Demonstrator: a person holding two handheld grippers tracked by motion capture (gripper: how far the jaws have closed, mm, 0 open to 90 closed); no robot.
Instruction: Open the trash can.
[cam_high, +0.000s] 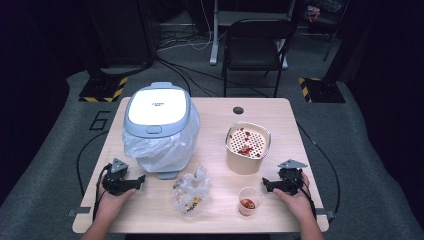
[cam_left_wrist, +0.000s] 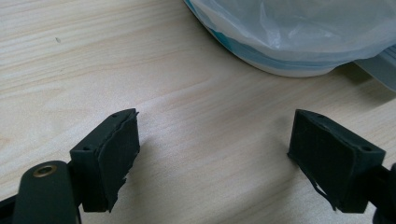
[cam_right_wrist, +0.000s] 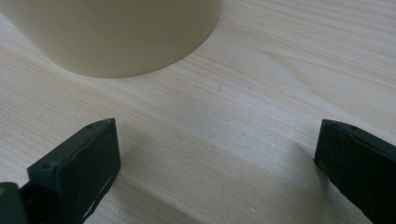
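Bin (cam_high: 157, 112) at our left gripper's (cam_high: 142, 179) one o'clock; beige pot (cam_high: 246, 147) at our right gripper's (cam_high: 265, 184) eleven o'clock. Both sets of jaws apart, holding nothing, low over the table (cam_high: 215, 107).

each hand carries a black gripper: the left gripper (cam_high: 141, 180) and the right gripper (cam_high: 265, 184) both wear a grey three-cornered plate on top, and a thin black cable trails from each. the forearms are bare, no sleeves showing. up close, each jaw is a matte black block faced with a dark, rough pad (cam_left_wrist: 119, 156), frayed along its edge, with small screw holes on top. a brass-coloured eyelet (cam_left_wrist: 45, 170) sits in the left gripper's black frame.
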